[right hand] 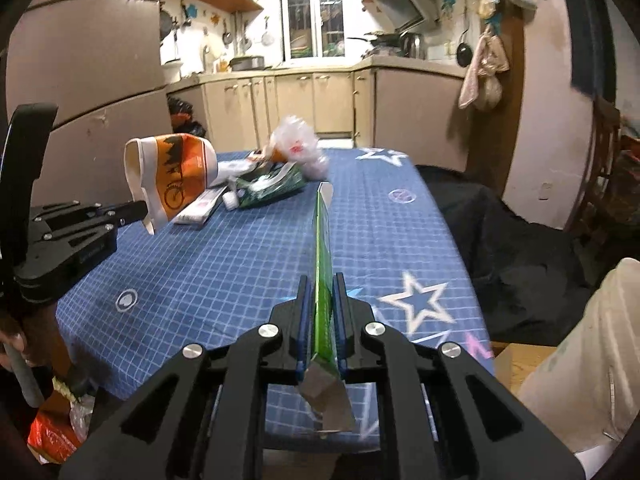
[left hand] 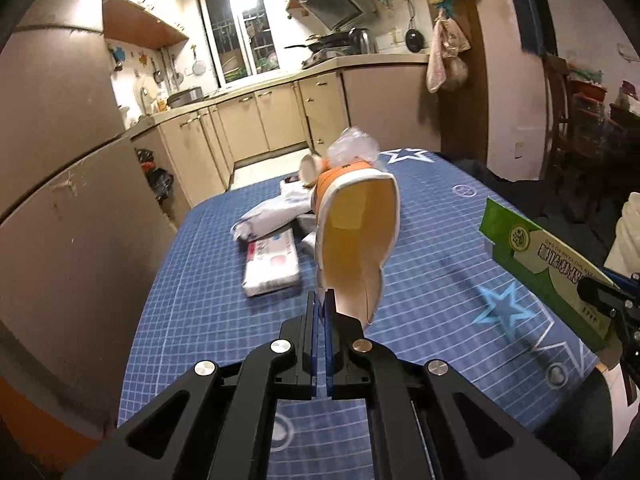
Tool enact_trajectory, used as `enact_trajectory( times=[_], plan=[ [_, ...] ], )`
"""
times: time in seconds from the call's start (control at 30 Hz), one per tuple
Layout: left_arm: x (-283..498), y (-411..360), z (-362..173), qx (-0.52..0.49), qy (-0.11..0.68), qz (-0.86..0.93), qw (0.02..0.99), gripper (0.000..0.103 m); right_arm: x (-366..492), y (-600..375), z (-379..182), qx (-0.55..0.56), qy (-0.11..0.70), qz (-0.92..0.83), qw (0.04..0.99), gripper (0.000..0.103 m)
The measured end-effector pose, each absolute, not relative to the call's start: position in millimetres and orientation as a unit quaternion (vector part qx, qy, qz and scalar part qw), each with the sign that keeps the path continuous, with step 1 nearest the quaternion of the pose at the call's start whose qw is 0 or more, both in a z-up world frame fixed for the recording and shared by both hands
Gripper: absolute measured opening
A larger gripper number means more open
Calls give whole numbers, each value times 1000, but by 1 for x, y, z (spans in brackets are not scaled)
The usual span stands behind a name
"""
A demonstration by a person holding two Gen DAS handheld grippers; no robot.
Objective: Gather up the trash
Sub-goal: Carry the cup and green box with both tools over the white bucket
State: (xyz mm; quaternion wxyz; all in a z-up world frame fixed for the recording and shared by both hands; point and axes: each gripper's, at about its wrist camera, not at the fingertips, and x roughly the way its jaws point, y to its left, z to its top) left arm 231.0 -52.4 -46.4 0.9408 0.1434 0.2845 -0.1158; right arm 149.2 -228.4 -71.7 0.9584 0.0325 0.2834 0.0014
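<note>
Above the blue tablecloth (right hand: 240, 280), the left gripper (left hand: 322, 300) pinches a paper cup (left hand: 356, 240) rim, the right gripper (right hand: 322, 284) clamps a flattened green carton (right hand: 323, 264), its print blurred.

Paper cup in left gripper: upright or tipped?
Tipped. The paper cup lies sideways, pinched at its rim by the left gripper, mouth toward that wrist camera.

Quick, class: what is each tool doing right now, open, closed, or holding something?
Left tool: closed on the rim of the orange paper cup.
Right tool: closed on the flattened green carton.
</note>
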Motion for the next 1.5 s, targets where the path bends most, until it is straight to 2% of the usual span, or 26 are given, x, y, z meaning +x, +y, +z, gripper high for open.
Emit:
enact_trajectory(
  times=[0.5,0.83,1.5],
  plan=[
    [212,-162,-16,169,236,-205,935,4,105,-305,-43,67,228,-97,966,10],
    [189,-266,-7,196,211,-285,914,4,64,-380,-32,89,196,-186,959,10],
    [138,-438,-24,259,184,-410,855,4,-22,-502,-39,104,178,-333,920,10]
  ],
)
